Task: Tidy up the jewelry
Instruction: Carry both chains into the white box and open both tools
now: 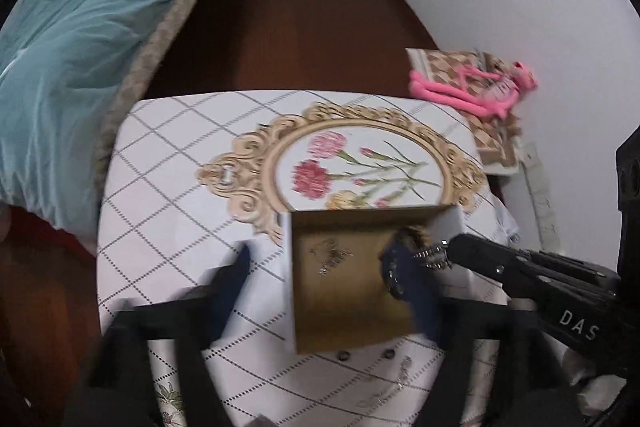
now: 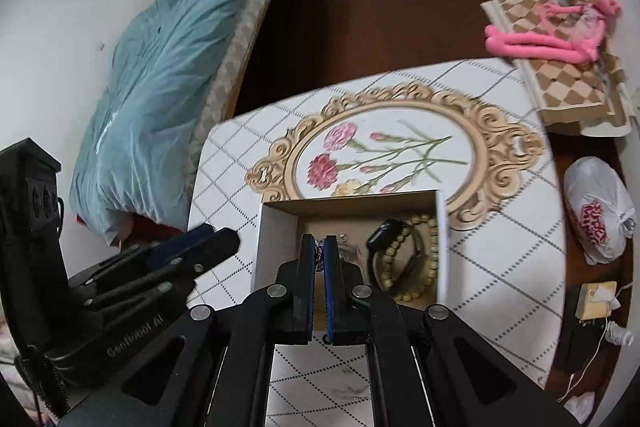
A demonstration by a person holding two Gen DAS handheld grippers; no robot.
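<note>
Right gripper [image 2: 319, 249] pinches a silver chain [image 2: 319, 257] over the open cardboard box [image 2: 276, 227].

Its jaws are pressed nearly together on the chain; the left gripper [image 1: 332, 283], fingers spread, straddles the box's left wall. Right of the pinched chain, inside the box, lie one black watch [image 2: 386, 231] and one wooden bead bracelet [image 2: 430, 251]. Beneath is a white grid-patterned tablecloth [image 2: 500, 247] with one framed flower print. Beyond: a blue-covered bed [image 2: 168, 67], dark floor, a pink plush toy [image 2: 552, 35].

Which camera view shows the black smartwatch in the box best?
The right wrist view: the black smartwatch lies unobstructed in the cardboard box, beside the bead bracelet. In the left wrist view, a finger of the left gripper hides it almost completely.
</note>
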